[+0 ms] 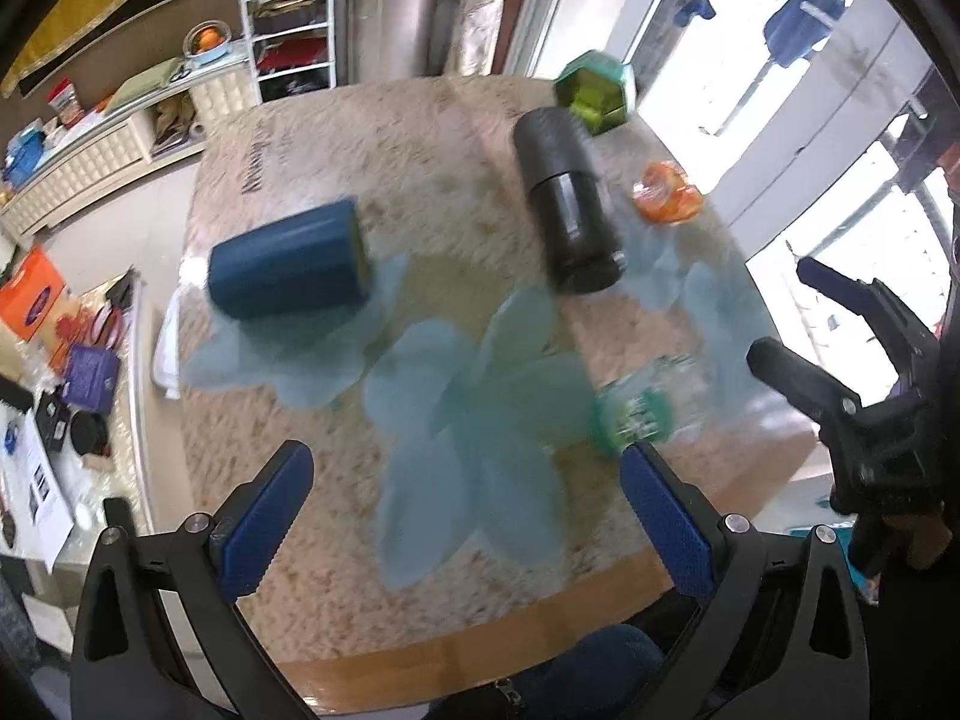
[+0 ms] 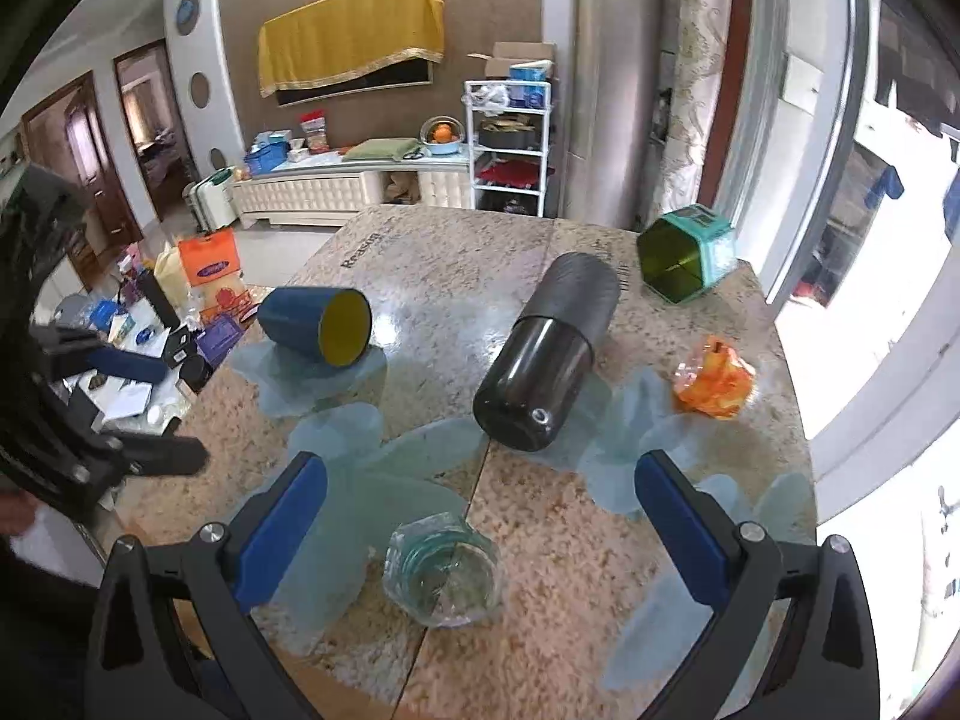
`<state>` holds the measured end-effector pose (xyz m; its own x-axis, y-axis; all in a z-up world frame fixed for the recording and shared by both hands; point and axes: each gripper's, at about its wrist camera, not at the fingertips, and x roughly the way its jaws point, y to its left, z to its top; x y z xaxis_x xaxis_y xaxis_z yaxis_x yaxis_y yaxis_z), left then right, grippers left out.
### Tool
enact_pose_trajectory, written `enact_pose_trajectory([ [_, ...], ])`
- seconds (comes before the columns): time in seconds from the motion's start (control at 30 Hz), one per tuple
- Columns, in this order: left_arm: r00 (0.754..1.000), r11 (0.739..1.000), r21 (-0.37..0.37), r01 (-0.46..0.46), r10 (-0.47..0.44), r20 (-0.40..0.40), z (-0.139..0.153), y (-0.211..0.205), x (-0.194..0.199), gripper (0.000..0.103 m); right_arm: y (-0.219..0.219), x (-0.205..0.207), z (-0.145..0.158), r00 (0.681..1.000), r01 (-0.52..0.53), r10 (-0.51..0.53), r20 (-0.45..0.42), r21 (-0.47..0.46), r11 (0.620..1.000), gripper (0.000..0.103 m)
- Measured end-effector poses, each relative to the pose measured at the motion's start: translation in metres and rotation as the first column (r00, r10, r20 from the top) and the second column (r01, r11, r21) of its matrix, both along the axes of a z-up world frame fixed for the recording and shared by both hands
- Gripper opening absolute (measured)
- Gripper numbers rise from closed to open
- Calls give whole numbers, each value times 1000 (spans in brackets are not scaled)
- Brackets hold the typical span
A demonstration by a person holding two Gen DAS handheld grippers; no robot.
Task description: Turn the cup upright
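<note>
Cylindrical blue cup (image 2: 315,327) on side, yellow inside; granite table (image 2: 456,276).

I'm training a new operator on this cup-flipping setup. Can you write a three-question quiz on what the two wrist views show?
1. True or false: the blue cup stands upright on the table.
2. Which object lies nearest the right claw? A) glass cup B) orange wrapper C) hexagonal green box
3. Fill in: the black flask lies on its ____.

Key: 1 false, it lies on its side, yellow inside showing. 2 A. 3 side. Both the right claw and the left claw are open and empty.
</note>
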<state>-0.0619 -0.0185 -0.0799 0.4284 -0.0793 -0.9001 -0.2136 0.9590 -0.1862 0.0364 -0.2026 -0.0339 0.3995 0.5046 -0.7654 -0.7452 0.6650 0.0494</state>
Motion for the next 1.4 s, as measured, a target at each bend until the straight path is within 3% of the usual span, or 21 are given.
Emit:
enact_pose_trajectory([
  [0.27,998,998,-68,-16,20,59,30,-19,13,103,-12,4,31,985,128,-133,-109,-50,990,103],
  [0.47,995,998,-43,-47,50,83,43,-30,20,103,-24,10,34,971,186,-195,-138,-81,979,103],
  [0.63,997,998,-5,-63,63,53,46,-43,28,103,-34,23,29,968,175,-192,-164,-113,978,103],
  [0.97,996,992,93,-81,77,48,46,-69,34,103,-54,39,24,969,132,-149,-200,-93,987,103],
  [1.4,991,992,48,-114,111,71,51,-84,45,103,-70,50,21,966,104,-116,-230,-65,992,103],
])
